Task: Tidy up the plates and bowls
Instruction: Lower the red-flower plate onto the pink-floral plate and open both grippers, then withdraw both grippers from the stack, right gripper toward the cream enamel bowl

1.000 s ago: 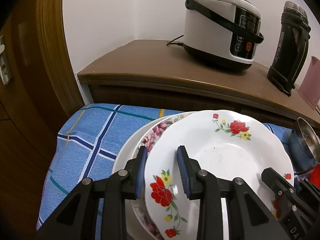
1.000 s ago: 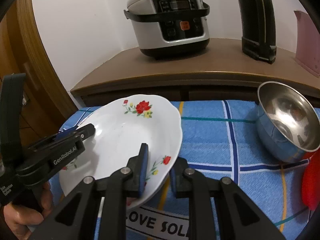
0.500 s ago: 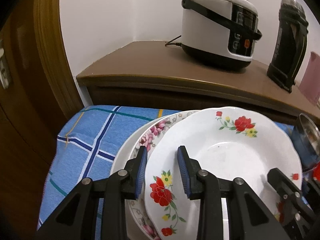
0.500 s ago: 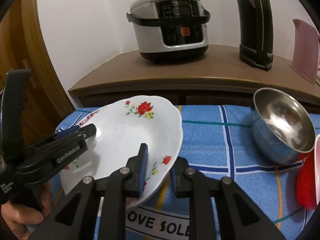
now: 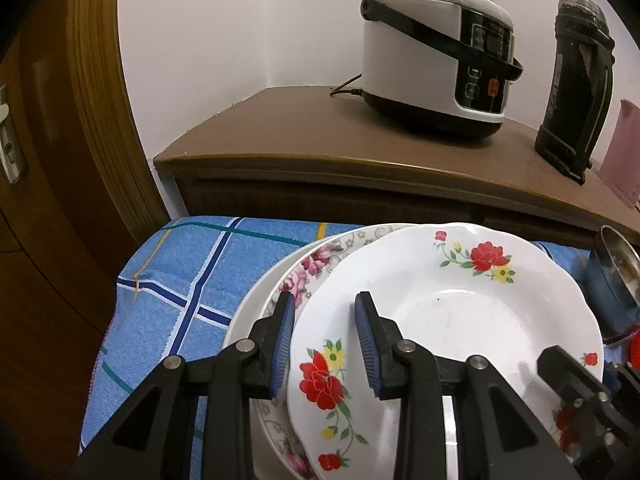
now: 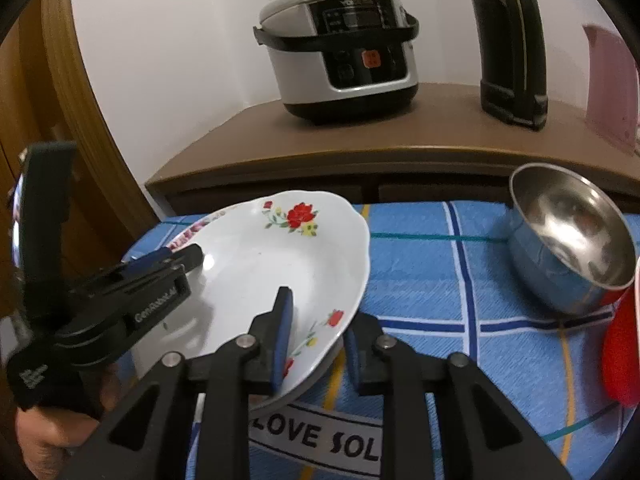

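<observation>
A white deep plate with red flowers (image 5: pixel 460 320) lies on top of a stack: a pink-flowered plate (image 5: pixel 304 268) and a plain white plate (image 5: pixel 252 304) under it. My left gripper (image 5: pixel 324 340) is open, its fingers astride the top plate's left rim. My right gripper (image 6: pixel 316 336) is also open astride the same plate (image 6: pixel 272 264) at its right rim. A steel bowl (image 6: pixel 568 236) stands to the right on the cloth.
The blue checked cloth (image 5: pixel 188 280) covers the table. Behind it a brown cabinet (image 5: pixel 360 144) carries a rice cooker (image 5: pixel 436 56), a black thermos (image 5: pixel 576 88) and a pink item (image 6: pixel 608 84). A red object (image 6: pixel 620 356) lies at the right edge. A wooden door (image 5: pixel 48 160) is left.
Both cameras have drawn back and up a little from the plate stack. The flowered plate stays on the stack, and both grippers' jaws stand a little wider around its rim.
</observation>
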Action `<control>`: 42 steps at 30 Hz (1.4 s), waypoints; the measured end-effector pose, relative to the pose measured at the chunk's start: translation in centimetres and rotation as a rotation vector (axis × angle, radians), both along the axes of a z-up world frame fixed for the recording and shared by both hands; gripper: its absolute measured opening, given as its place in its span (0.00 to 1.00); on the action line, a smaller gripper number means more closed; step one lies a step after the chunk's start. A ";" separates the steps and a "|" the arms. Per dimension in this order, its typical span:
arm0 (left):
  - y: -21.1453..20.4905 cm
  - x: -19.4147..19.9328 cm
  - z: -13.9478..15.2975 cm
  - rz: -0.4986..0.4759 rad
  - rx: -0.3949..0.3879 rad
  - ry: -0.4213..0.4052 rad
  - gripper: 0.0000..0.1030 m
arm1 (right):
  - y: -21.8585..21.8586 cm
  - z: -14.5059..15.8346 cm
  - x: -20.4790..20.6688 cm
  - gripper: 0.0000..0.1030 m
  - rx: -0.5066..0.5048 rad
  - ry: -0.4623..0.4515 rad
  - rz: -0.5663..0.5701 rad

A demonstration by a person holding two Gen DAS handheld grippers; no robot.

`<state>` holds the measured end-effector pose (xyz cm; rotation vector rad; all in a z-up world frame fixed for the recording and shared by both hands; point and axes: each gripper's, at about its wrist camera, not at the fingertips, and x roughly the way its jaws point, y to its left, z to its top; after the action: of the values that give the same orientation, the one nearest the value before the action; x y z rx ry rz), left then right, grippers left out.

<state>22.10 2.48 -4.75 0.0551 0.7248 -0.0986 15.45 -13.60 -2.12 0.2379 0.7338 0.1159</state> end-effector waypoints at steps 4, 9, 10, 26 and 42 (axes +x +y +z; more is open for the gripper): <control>0.0 0.0 0.0 0.001 0.004 -0.002 0.33 | -0.4 0.1 -0.5 0.25 0.041 -0.008 -0.001; -0.1 -0.1 -0.1 0.001 0.004 -0.002 0.33 | -0.7 0.5 -1.4 0.25 0.050 -0.029 -0.011; -0.1 -0.1 0.0 0.001 0.003 -0.003 0.33 | -0.8 0.6 -1.5 0.25 0.051 -0.033 -0.011; 1.9 -1.0 1.2 0.070 -0.004 -0.045 0.34 | -0.6 0.1 -2.6 0.17 0.037 -0.032 -0.020; 0.2 -9.0 5.3 0.044 0.011 -0.100 0.58 | -0.9 2.6 -7.8 0.28 0.041 -0.067 -0.005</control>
<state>13.15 2.65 0.52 0.0548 0.6262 -0.0495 7.66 -14.48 0.48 0.2733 0.6646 0.1336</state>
